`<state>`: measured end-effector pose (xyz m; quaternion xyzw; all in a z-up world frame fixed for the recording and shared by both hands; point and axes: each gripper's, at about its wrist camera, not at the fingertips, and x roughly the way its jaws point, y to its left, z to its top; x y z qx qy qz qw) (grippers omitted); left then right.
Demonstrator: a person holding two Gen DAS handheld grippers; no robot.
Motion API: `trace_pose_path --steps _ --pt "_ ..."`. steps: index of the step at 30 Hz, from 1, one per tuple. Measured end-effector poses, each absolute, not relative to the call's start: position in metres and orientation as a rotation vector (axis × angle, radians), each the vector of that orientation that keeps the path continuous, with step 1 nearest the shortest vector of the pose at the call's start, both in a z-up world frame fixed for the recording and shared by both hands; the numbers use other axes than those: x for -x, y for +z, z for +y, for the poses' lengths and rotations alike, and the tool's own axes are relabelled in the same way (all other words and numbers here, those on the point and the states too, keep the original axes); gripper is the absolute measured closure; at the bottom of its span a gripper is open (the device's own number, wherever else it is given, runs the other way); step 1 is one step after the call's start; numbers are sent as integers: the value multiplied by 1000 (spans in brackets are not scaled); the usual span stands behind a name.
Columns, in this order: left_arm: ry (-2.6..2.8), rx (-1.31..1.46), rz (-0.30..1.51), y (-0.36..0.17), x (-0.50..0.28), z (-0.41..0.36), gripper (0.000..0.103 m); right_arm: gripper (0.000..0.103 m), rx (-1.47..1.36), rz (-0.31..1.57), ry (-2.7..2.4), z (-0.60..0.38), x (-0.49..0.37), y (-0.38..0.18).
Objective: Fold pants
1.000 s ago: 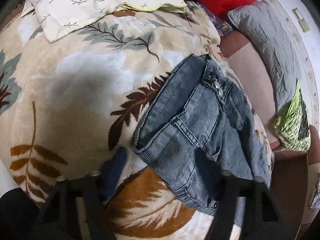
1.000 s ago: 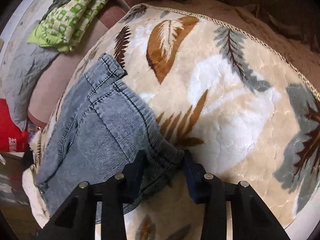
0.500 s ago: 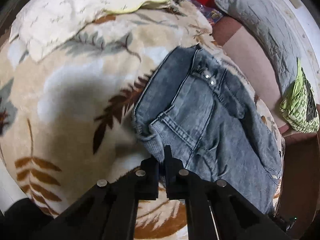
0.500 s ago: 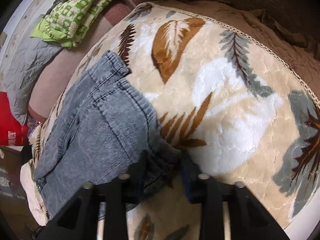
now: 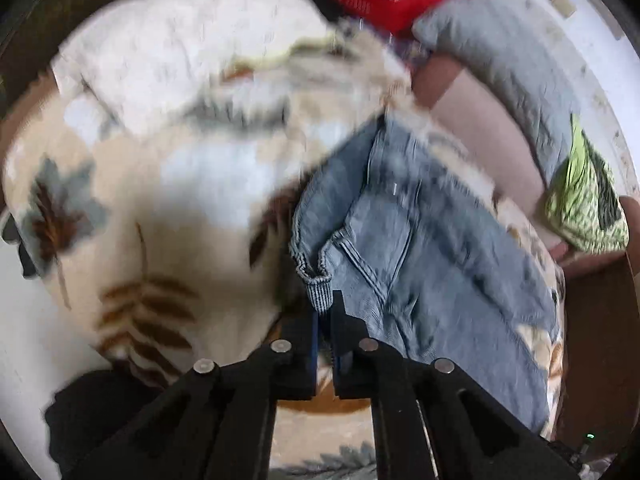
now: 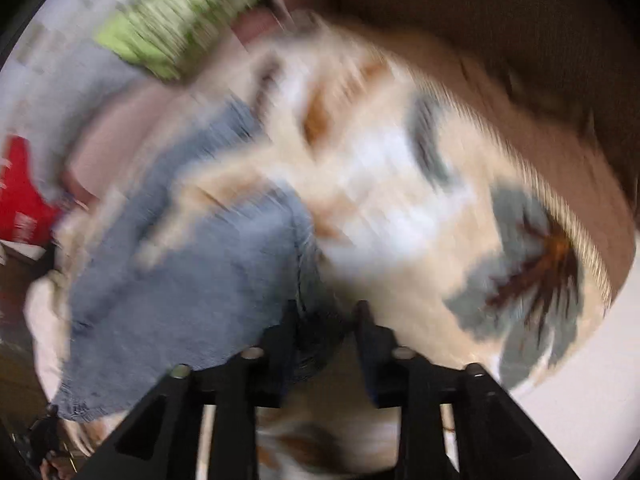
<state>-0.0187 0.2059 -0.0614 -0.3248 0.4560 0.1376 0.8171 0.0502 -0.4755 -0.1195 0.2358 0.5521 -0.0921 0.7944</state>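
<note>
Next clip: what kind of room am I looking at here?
Most likely a bedroom or a living room at home. A plush leaf-print blanket covers a soft surface where the denim pants lie, a grey quilted pillow rests against the wall, and folded green laundry sits nearby.

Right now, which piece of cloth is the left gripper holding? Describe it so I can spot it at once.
Look at the leaf-print blanket covering the bed. On it lie faded blue jeans; the left gripper pinches their ribbed hem corner. They are the only denim there.
</note>
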Motion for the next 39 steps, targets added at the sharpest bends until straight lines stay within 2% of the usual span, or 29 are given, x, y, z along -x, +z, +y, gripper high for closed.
trace_pose_path --steps 1,2,3,5,8,9,10,15,18,20,24,27,36,37,38,39 --pt "306 707 988 -65 20 208 90 62 -531 1165 -184 -479 -47 -122" --pt "310 711 981 -63 22 209 76 59 -554 1140 -183 -483 -43 -118" --pt "313 708 964 -58 22 210 61 51 -554 1106 -218 -486 -38 -107" --pt "339 674 896 -35 27 208 43 51 -519 1024 -255 -488 -33 -84" --pt "328 590 782 2 27 192 34 45 -498 913 -242 -480 -38 -47" --pt "310 571 771 6 25 188 31 38 -496 891 -188 -473 -46 -40" --pt "274 543 762 10 19 178 31 34 -495 892 -121 -465 -57 -38" --pt "125 494 861 -19 -23 141 31 34 -714 1039 235 -433 -135 -82" --pt "119 448 1006 -72 -54 134 31 36 -669 1142 106 -437 -172 -133" --pt "157 403 1129 -105 -65 135 31 38 -809 1130 83 -452 -177 -145" --pt "113 335 1047 -82 -67 132 31 37 -566 1070 118 -430 -185 -90" --pt "89 329 982 -62 -86 138 31 37 -539 1045 96 -430 -210 -76" --pt "156 422 958 -70 -156 188 30 37 -419 1122 44 -449 -299 -107" --pt "166 424 959 -75 -163 190 30 40 -416 1140 55 -448 -300 -111" --pt "176 419 974 -82 -172 192 30 49 -413 1153 64 -447 -303 -114" --pt "187 415 992 -89 -176 193 30 72 -378 1187 54 -442 -302 -118"
